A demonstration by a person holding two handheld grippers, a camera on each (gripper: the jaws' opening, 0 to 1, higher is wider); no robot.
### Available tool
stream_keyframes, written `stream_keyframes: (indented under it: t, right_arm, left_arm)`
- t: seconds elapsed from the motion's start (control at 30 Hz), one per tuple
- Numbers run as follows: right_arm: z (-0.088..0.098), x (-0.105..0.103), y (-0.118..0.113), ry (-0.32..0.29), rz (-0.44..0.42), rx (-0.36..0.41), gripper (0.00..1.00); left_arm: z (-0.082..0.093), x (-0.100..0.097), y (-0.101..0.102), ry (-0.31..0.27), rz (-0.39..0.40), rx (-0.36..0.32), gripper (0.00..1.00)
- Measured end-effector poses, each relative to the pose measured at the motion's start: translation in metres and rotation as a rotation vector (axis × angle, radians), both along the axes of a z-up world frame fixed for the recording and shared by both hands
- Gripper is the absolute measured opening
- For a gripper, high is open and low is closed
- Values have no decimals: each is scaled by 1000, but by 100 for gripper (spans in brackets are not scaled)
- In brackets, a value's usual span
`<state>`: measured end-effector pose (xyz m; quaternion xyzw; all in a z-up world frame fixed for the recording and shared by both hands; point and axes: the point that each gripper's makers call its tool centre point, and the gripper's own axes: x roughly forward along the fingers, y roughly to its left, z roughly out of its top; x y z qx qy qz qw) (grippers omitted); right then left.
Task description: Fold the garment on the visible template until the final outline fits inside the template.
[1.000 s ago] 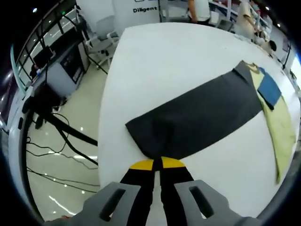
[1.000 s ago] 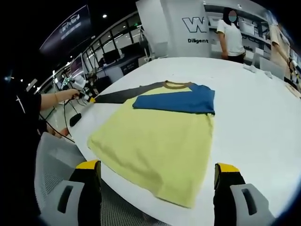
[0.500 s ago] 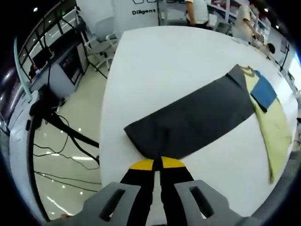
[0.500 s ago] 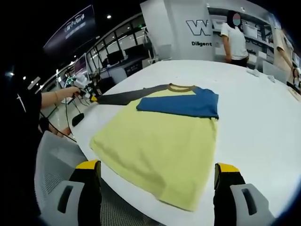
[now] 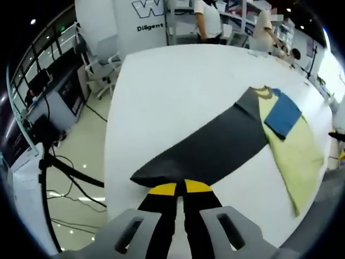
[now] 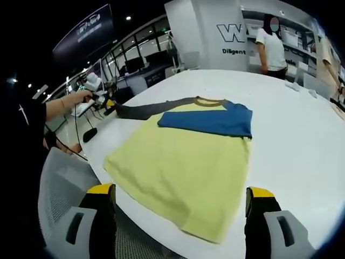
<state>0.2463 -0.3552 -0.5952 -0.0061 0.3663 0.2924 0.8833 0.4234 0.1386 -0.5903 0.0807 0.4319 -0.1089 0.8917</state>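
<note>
The white table (image 6: 302, 124) carries your shirt (image 6: 183, 162), yellow body flat, blue sleeve (image 6: 207, 118) folded across its chest. The grey sleeve (image 5: 210, 151) stretches out sideways, its cuff pinched in your left gripper (image 5: 180, 188). Your right gripper (image 6: 180, 197) hangs wide apart, grasping nothing, before the hem.

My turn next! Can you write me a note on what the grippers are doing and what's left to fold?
Left gripper: jaws shut on the cuff end of the dark grey sleeve, which is stretched out sideways over the white table.
Right gripper: jaws open, holding nothing, hanging near the hem of the yellow shirt.
Done: the blue sleeve is folded across the chest.
Left: fold the grey sleeve in, then fold the body smaller. I can't make out a template outline.
</note>
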Motion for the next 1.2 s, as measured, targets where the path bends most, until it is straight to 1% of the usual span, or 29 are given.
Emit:
stream_keyframes:
  t: [0.07,0.17,0.23,0.5,0.57,0.63,0.7,0.87,0.97,1.03,1.13,1.2]
  right_arm:
    - [1,-1,0,-2,5,1,99]
    - [1,-2,0,-6,5,2,99]
    - [0,-2,0,-5,5,0,99]
    - [-1,-3,1,-3,3,8,99]
    - [-1,-2,1,-3,1,8,99]
    - [-2,-3,1,-2,1,9,99]
    - [-2,-3,1,-1,2,10,99]
    - [-1,-3,3,-1,3,19,99]
    - [-3,-4,4,6,4,19,99]
    - [-2,-5,7,12,8,31,99]
    - [0,-4,8,6,9,36,99]
    - [0,-4,9,8,11,37,99]
  left_arm:
    - [4,4,-8,-11,-17,-7,6]
    - [7,8,-18,-6,-46,-6,6]
    - [10,12,-24,-12,-63,-4,6]
    - [20,24,-52,-35,-121,-30,6]
    - [20,27,-59,-33,-147,-20,6]
    - [21,29,-65,-33,-164,-4,6]
    - [23,32,-71,-43,-172,-2,6]
    - [27,36,-94,-51,-214,-17,6]
    - [29,42,-106,-70,-229,-27,6]
    - [29,43,-116,-70,-252,-25,6]
    - [31,46,-128,-81,-271,-25,6]
    - [35,48,-139,-92,-280,-45,6]
